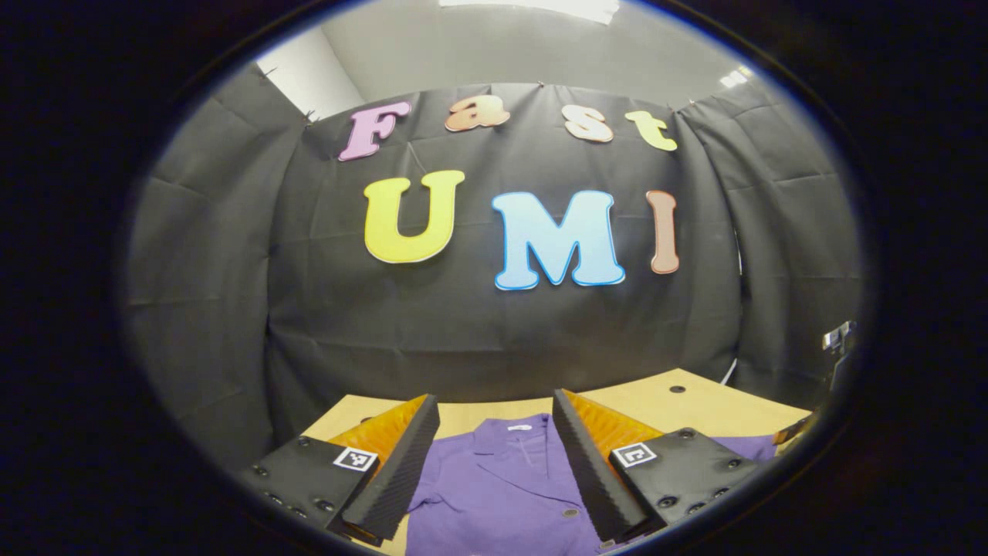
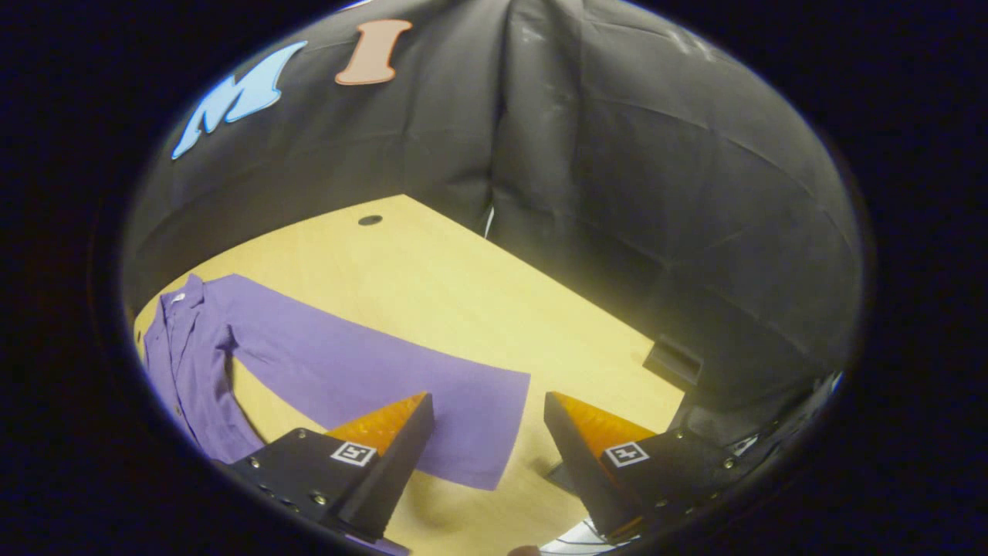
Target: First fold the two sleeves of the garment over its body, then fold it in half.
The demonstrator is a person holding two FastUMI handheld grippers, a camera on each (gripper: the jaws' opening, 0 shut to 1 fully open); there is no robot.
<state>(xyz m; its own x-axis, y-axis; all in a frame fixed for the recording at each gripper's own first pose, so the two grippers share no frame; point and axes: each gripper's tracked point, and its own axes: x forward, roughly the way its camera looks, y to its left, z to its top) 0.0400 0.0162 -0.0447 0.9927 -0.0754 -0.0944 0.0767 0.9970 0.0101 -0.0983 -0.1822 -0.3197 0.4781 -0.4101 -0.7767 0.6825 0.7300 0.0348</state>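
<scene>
Purple shirt (image 2: 185,347) flat on table (image 2: 478,293), sleeve (image 2: 370,371) out sideways. Both hand-held grippers, left (image 1: 494,463) & right (image 2: 486,455), spread, holding nothing. Bare tabletop past cuff.

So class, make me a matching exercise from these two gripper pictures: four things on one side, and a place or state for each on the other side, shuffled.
Things:
1. collar
2. sleeve
3. left gripper
4. round hole in the table

Places or states:
A. stretched out flat across the table, not yet folded
B. open, above the shirt's chest
C. near the booth's wall
D. at the shirt's far end, buttons below it

Pairs: 1-D, 2-A, 3-B, 4-C
</scene>
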